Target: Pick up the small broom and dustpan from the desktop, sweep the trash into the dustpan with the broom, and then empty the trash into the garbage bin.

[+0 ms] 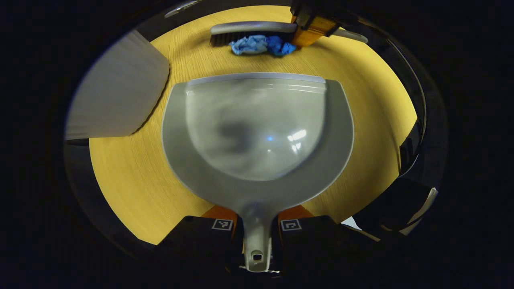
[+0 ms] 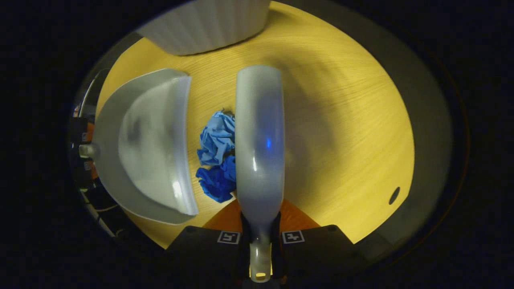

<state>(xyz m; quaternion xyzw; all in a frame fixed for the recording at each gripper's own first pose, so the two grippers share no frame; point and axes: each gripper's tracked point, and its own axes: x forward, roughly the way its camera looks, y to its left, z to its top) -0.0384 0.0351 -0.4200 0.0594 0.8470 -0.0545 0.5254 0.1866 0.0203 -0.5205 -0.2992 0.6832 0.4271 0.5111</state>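
With the left gripper (image 1: 257, 237) clamped on the grey plastic dustpan (image 1: 257, 136) and the right gripper (image 2: 260, 241) clamped on the grey-backed small broom (image 2: 259, 136), sweeping is under way: the crumpled blue paper trash (image 2: 217, 160) on the yellow wooden worktop (image 2: 341, 120) likely needs a push toward the dustpan's lip.
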